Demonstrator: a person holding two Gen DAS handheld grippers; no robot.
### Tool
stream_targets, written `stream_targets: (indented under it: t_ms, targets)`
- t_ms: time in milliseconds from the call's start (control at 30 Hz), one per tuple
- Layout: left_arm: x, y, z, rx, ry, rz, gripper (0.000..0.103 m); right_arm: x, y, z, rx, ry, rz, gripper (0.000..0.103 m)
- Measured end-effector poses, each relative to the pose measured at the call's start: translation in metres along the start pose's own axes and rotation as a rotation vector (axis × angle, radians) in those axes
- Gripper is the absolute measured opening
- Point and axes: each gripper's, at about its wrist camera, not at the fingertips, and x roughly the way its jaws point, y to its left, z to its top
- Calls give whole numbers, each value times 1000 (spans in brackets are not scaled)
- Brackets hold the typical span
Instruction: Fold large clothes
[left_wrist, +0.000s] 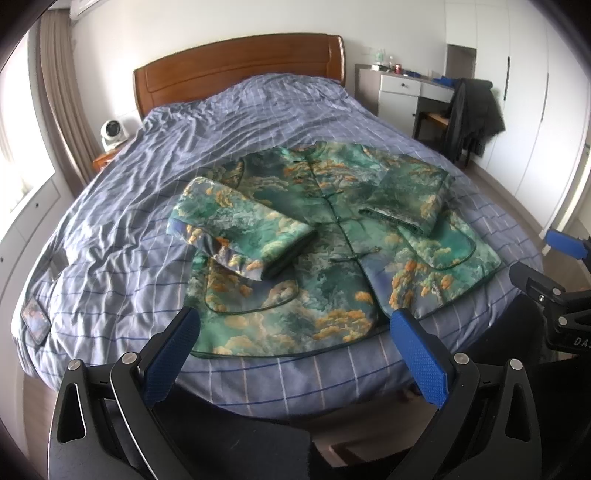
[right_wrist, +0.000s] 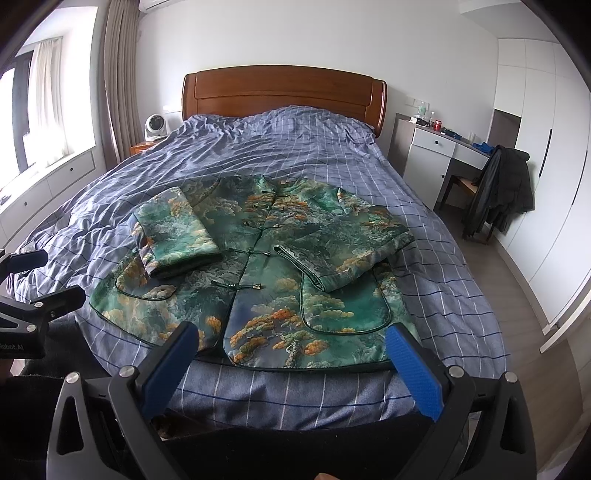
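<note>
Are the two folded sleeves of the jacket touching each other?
Apart. The right wrist view shows the left sleeve and right sleeve separated by the jacket's buttoned front strip.

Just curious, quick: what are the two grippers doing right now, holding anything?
Left gripper: open, holding nothing, near the jacket hem.
Right gripper: open, holding nothing.

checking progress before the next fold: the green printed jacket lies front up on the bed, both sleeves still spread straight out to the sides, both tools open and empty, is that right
Not quite. The sleeves are not spread out: the left sleeve and right sleeve are already folded in across the front of the jacket, as the right wrist view shows. The rest holds: it lies front up on the bed, and the left tool and right tool are open and empty.
</note>
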Motion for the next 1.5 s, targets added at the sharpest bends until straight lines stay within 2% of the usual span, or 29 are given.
stream_targets:
  t_ms: [433, 767, 1500]
  targets:
    - [1, 1, 0, -7, -6, -1, 103, -1, 2, 0, 5, 9, -8, 103]
    - [-1, 6, 1, 1, -7, -1, 103, 1, -3, 3, 23, 50, -52, 103]
    - [0, 5, 5, 3, 8, 5, 103, 9, -3, 4, 21, 102, -89, 103]
